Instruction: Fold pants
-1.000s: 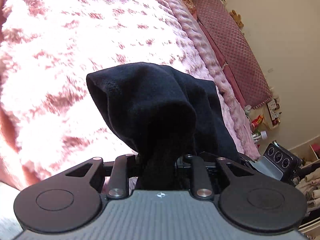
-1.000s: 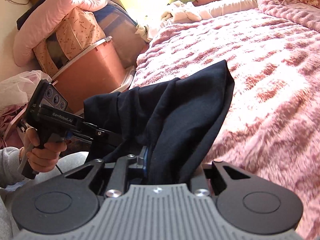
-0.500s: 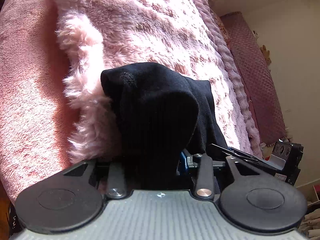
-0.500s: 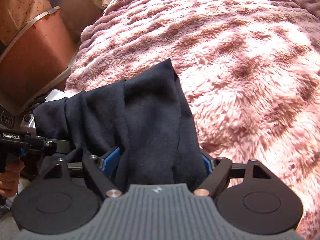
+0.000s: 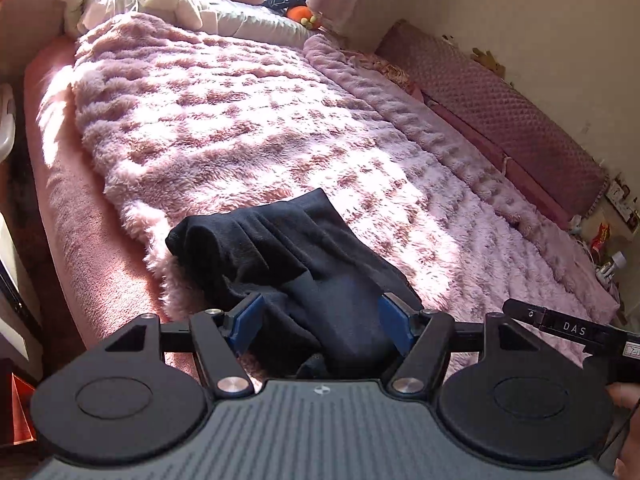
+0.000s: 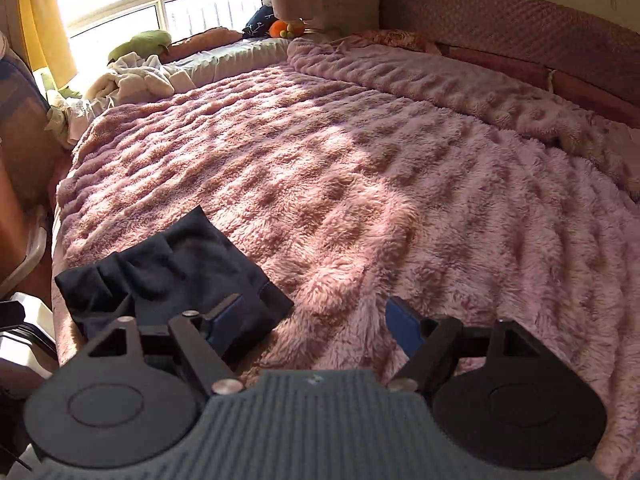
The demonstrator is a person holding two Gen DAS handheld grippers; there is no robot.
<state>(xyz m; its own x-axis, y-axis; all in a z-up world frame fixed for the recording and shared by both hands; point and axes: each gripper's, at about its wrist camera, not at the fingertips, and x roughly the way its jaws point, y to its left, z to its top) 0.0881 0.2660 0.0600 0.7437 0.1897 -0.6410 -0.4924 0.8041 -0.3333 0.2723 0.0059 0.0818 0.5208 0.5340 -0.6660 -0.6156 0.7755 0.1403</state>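
The dark navy pants (image 5: pixel 288 256) lie in a loose bundle on the near corner of the pink fluffy blanket (image 5: pixel 248 132). My left gripper (image 5: pixel 320 316) is open, its blue pads apart, and the cloth lies slack between them. In the right wrist view the pants (image 6: pixel 172 272) lie at the lower left. My right gripper (image 6: pixel 316 316) is open and empty over the blanket (image 6: pixel 360 168), just right of the bundle; its left pad is at the cloth's edge.
A bed with a quilted mauve headboard (image 6: pixel 520 36) on the right. White crumpled clothes (image 6: pixel 136 76) and soft toys (image 6: pixel 284 28) lie at the far end under the window. The right gripper's handle (image 5: pixel 576 328) shows at the left view's right edge. The bed's edge (image 5: pixel 72 216) is left.
Both grippers have opened and let go of the pants, which now rest on the blanket. Both have pulled back and tilted up; the right one has moved off to the right.
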